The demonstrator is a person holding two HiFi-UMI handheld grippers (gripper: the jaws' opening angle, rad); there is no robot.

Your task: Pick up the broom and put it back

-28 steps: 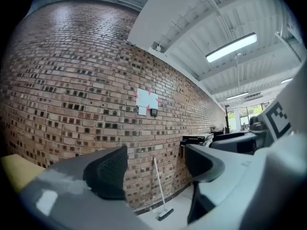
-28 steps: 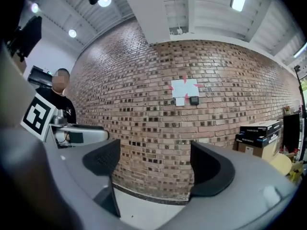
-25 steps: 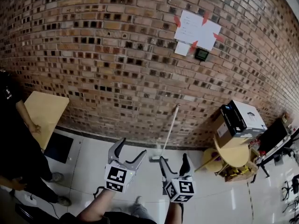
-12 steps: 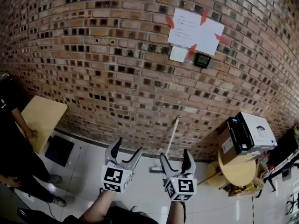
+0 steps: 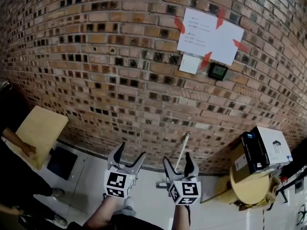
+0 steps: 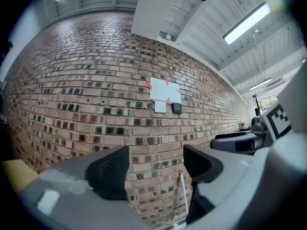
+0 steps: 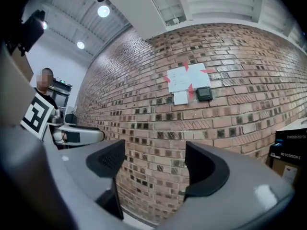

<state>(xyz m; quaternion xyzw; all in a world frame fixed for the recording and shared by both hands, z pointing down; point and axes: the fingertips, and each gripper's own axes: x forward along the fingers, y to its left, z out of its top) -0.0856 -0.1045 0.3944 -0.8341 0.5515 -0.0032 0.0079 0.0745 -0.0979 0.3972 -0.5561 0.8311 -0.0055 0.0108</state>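
Observation:
The broom (image 5: 183,151) leans upright against the brick wall, its thin white handle (image 6: 182,195) rising from a head on the white floor. Both grippers point level at the wall, a short way from it. My left gripper (image 5: 131,151) is open and empty, to the left of the broom; in the left gripper view (image 6: 156,169) the handle shows between its jaws, far beyond them. My right gripper (image 5: 177,158) stands just in front of the broom's lower part, its jaws closing with nothing between them (image 7: 156,169). The broom does not show in the right gripper view.
White paper sheets (image 5: 209,32) are taped to the wall above a small black device (image 5: 218,71). A black-and-white box (image 5: 263,151) on a carton and a round wooden table (image 5: 249,188) stand at right. At left a person holds a wooden board (image 5: 39,133) above a dark mat (image 5: 61,163).
Both grippers have travelled toward the wall, and the wall and broom now look closer. The right gripper's jaws have narrowed a little. The broom has stayed put.

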